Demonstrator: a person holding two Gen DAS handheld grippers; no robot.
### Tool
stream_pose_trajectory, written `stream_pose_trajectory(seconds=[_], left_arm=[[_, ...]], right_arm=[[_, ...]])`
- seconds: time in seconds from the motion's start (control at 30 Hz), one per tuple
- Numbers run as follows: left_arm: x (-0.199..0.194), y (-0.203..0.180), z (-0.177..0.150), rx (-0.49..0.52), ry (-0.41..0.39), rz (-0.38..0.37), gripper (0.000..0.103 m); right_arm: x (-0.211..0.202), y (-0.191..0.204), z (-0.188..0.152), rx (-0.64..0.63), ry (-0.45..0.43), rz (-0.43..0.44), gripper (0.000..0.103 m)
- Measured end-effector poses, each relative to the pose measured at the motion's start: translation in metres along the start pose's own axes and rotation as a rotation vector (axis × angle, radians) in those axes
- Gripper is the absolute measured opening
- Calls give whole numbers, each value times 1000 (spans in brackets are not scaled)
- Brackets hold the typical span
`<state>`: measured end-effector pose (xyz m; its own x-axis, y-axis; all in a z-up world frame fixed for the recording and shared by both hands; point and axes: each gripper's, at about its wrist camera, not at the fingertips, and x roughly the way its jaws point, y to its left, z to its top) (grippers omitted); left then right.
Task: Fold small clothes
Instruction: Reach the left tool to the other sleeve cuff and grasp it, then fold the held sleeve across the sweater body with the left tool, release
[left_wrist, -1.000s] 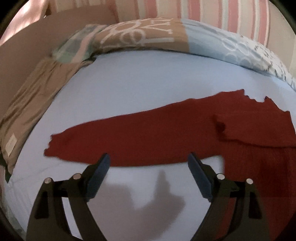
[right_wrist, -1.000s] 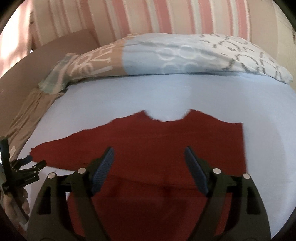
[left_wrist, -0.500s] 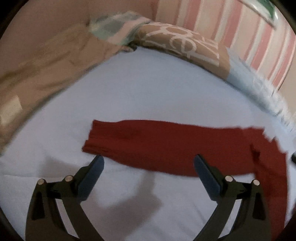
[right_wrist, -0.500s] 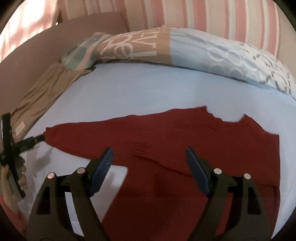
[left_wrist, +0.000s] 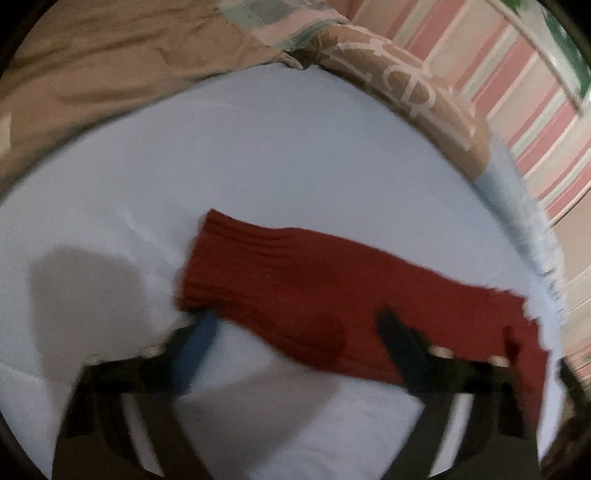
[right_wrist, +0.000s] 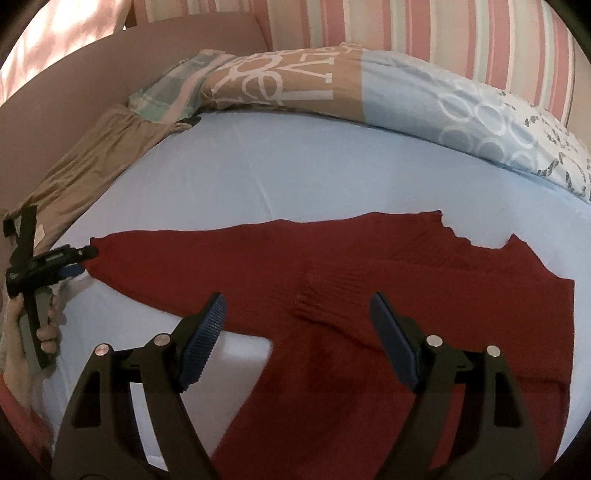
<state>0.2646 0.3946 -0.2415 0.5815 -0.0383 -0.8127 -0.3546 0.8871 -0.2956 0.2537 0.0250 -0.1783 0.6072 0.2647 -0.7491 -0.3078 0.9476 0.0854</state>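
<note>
Currently a dark red rib-knit sweater (right_wrist: 369, 295) lies flat on the smooth pale blue sheet (right_wrist: 295, 166), long axis across the bed, outstretched sleeve pointing left, ribbed cuff at the left gripper (left_wrist: 295, 339). Left jaws closing, cuff between them; the pads aren't clearly pinching yet. Right gripper (right_wrist: 297, 325) spread wide over the folded-in sleeve, gripping nothing.

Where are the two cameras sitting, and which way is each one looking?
Left wrist: on the left gripper, looking down at the red sweater sleeve cuff on the blue bed sheet; its closing jaws frame the sleeve.
Right wrist: on the right gripper, looking down over the sweater's body toward the patterned pillow; its open jaws show, plus the left gripper and the hand holding it.
Shared: the sweater, sheet, pillow, tan blanket and striped wall.
</note>
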Motion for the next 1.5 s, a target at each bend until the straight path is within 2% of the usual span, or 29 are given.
stream_pose_trajectory(seconds=[0.03, 0.17, 0.2, 0.3, 0.37, 0.47, 0.57, 0.6, 0.77, 1.1, 1.23, 1.37, 1.5], left_arm=[[3, -1, 1, 20, 6, 29, 46], [6, 0, 2, 40, 5, 37, 25], [5, -1, 2, 45, 5, 28, 16], [-2, -17, -3, 110, -26, 68, 14], [-7, -29, -4, 153, -42, 69, 14], [-20, -54, -6, 212, -65, 31, 13], [-27, -86, -7, 261, -65, -37, 13], [-27, -102, -9, 277, -53, -78, 13], [-18, -181, -28, 367, -22, -175, 13], [-1, -381, -83, 546, 43, -442, 13], [11, -436, -118, 610, 98, -491, 13], [34, -473, -147, 645, 171, -520, 13], [44, -509, -181, 707, 195, -515, 13]], right_arm=[[0, -3, 0, 0, 2, -1, 80], [-3, -20, -3, 21, 12, -6, 80], [-3, -24, -4, 25, 15, -9, 79], [-5, -40, -7, 38, 16, -20, 78], [-8, -52, -9, 64, 12, -18, 78], [-9, -69, -12, 94, 12, -19, 77], [-13, -91, -17, 140, 5, -26, 76], [-16, -102, -19, 166, -1, -28, 76], [-29, -150, -31, 271, -10, -47, 76], [-74, -248, -62, 385, -38, -135, 76], [-85, -287, -76, 456, -48, -169, 76], [-96, -310, -90, 461, -62, -213, 76], [-99, -335, -104, 509, -58, -232, 76]])
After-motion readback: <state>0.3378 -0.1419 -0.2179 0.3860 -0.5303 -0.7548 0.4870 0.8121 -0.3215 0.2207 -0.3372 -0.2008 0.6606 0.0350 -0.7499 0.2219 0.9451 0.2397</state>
